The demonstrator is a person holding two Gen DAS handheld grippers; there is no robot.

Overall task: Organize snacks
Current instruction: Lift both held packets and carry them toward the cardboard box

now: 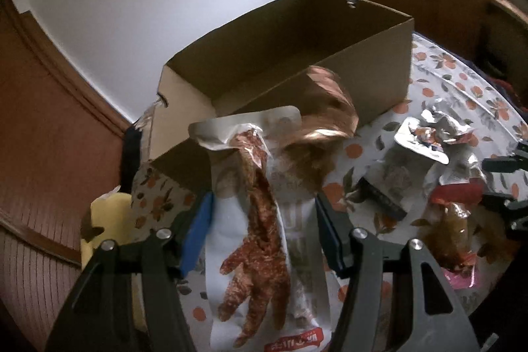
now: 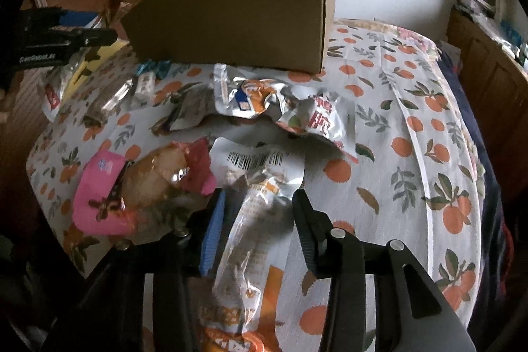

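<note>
My left claw (image 1: 260, 233) is clenched on a white packet (image 1: 250, 220) printed with a reddish chicken foot, both blue pads pressed against its sides. The packet stands upright between the pads; its lower end runs out of the bottom of the view, so I cannot read all the red label there. A shiny copper-coloured wrapper (image 1: 326, 108) sticks up behind it, too blurred to tell whether it is part of the same packet. Beyond stands the open cardboard box (image 1: 297, 55), its floor hidden by the near wall.

My right claw (image 2: 260, 220) straddles a crinkled silver-and-orange pouch (image 2: 254, 220) lying on the orange-print tablecloth (image 2: 412, 154). The left blue pad looks to touch the pouch, but the right finger stands clear of it, so the claw is released. The pouch's near end is cut off under my fingers.

Left of it lies a pink-edged clear bag (image 2: 145, 190), and farther off a heap of silver wrappers (image 2: 274, 101) near the box, their labels too creased to read.
</note>
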